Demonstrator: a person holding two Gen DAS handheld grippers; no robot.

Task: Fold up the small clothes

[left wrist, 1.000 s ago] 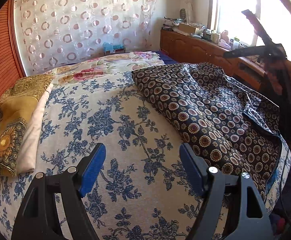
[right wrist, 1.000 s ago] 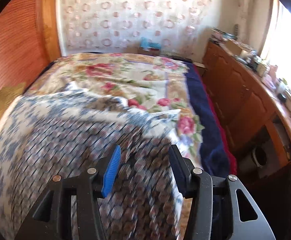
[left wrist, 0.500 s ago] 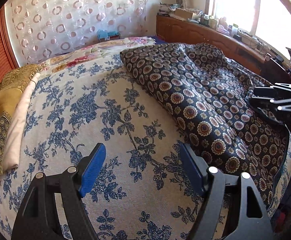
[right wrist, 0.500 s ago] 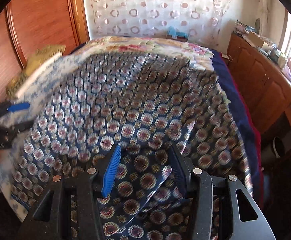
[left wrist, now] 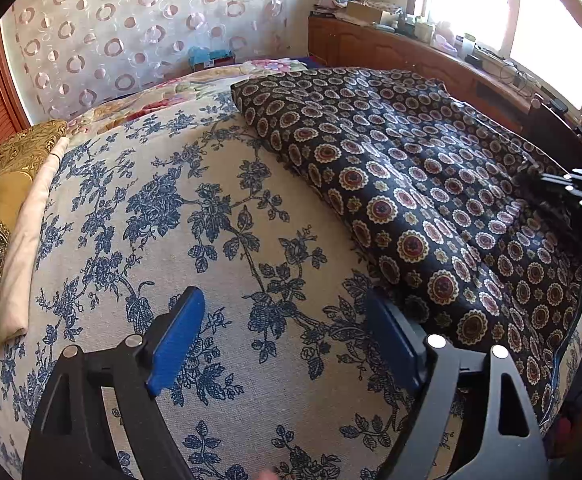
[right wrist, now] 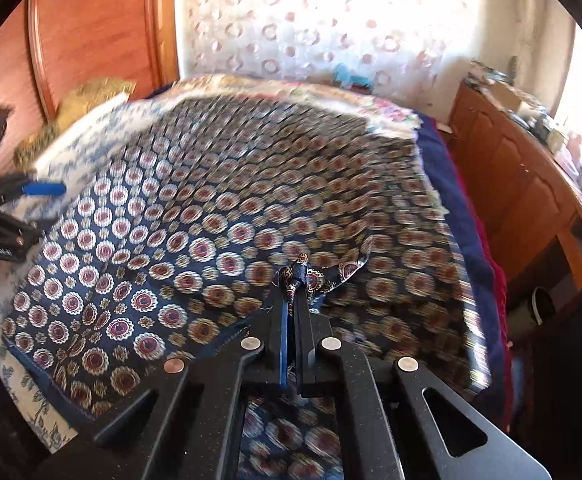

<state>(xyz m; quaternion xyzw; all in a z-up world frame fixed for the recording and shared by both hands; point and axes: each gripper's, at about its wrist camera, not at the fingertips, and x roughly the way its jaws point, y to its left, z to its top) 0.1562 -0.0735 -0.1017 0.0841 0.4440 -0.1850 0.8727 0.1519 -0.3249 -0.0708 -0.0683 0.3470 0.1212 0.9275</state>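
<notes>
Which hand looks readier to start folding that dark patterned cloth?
The right. The right gripper is shut on a pinch of the dark patterned cloth, while the left gripper hangs open over the blue floral bedspread.

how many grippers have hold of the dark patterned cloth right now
1. The right gripper is shut on a bunched fold of the dark patterned cloth. The left gripper is open above the blue-flowered bedspread, beside the cloth and gripping nothing.
</notes>
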